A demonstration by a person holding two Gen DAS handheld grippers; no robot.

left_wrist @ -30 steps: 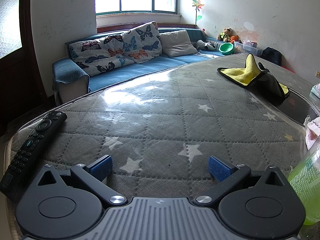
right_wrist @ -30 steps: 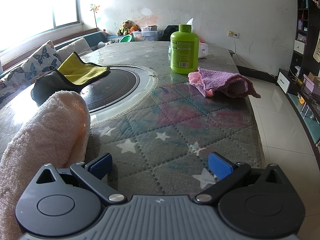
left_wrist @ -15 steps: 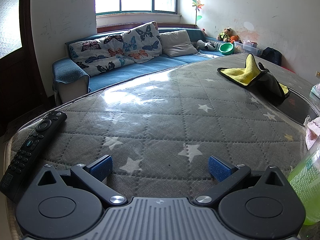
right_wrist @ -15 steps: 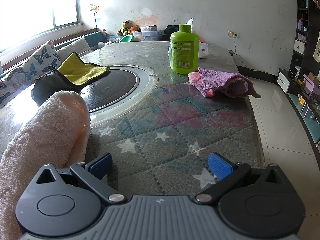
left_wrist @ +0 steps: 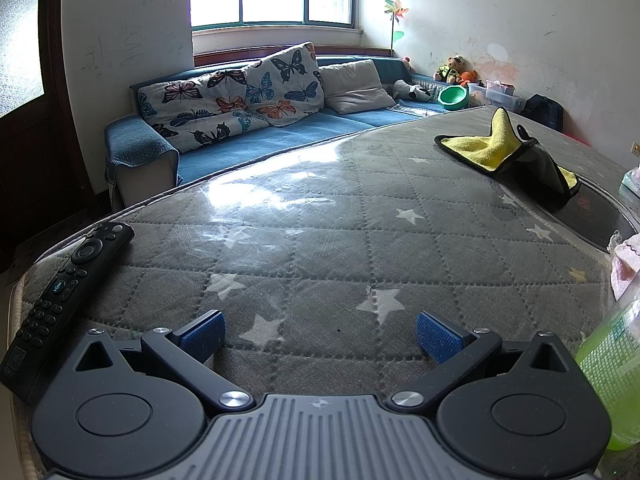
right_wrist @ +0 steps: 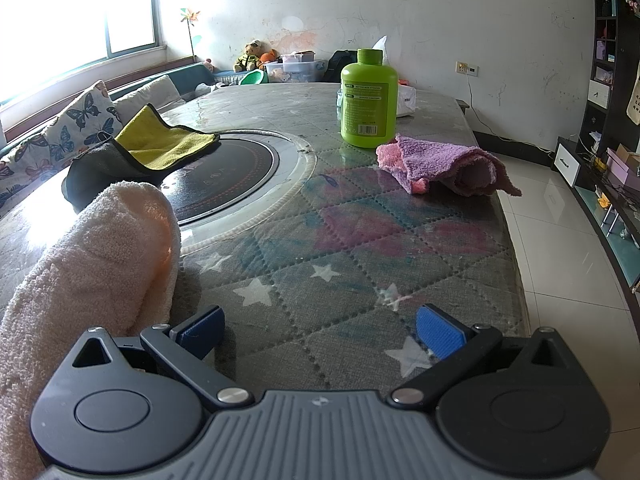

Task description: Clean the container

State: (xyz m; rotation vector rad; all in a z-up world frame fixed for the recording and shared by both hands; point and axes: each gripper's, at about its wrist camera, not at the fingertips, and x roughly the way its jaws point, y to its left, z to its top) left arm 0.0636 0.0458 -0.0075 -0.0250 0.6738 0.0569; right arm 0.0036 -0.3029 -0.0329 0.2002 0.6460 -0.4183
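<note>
From the left wrist view, the left gripper (left_wrist: 320,336) is hanging low over the tabletop (left_wrist: 320,240), its blue pads (left_wrist: 202,334) standing wide apart with nothing between them. A black remote (left_wrist: 60,292) is lying at the near left edge, just left of the gripper. A yellow and grey cloth (left_wrist: 508,152) is sitting crumpled at the far right, its near end draping onto a dark round hob (left_wrist: 596,216) set into the tabletop. At the near right edge, a green bottle (left_wrist: 612,364) is showing only in part, close beside the gripper, with a bit of pink towel (left_wrist: 624,256) just behind it. A blue sofa (left_wrist: 256,136) with butterfly cushions is standing beyond the tabletop under the window.

From the right wrist view, the right gripper (right_wrist: 320,332) is also hovering just above the tabletop (right_wrist: 360,280), its pads (right_wrist: 438,332) spread wide and holding nothing. A second green bottle (right_wrist: 369,98) is standing upright at the far side, cap on, right of the hob (right_wrist: 228,176). A purple and pink towel (right_wrist: 444,164) is lying bunched just in front of this bottle, near the right edge. The yellow cloth (right_wrist: 160,140) is resting on the far left, overlapping the hob's rim. A pale pink towel (right_wrist: 92,264) is heaped at the near left, touching the left side of the gripper.
</note>
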